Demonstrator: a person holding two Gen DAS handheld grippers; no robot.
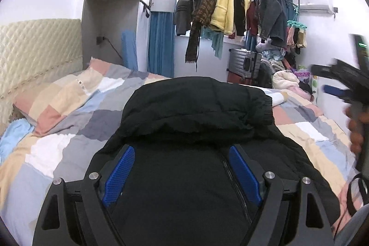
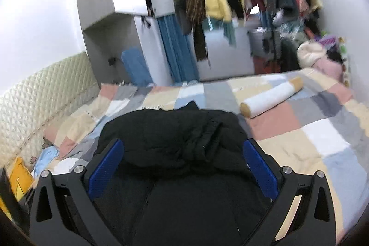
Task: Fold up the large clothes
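A large black padded jacket (image 1: 196, 112) lies bundled on the patchwork quilt (image 1: 69, 130) of the bed, its far part doubled over in a thick roll, a zip running down its near part. My left gripper (image 1: 182, 153) is open, its blue fingers (image 1: 120, 172) spread just above the jacket's near part, holding nothing. My right gripper (image 2: 183, 149) is open too, over the same jacket (image 2: 175, 137) from higher up, fingers (image 2: 260, 167) either side of the roll. The right gripper also shows at the right edge of the left wrist view (image 1: 334, 89), blurred.
A cream quilted headboard (image 1: 34, 50) is at the left, a pillow (image 1: 57, 103) below it. A white and tan bolster (image 2: 269, 100) lies on the quilt (image 2: 311, 126) right of the jacket. Beyond the bed are hanging clothes (image 1: 230, 8), a suitcase (image 1: 244, 63) and a clothes pile (image 1: 286, 80).
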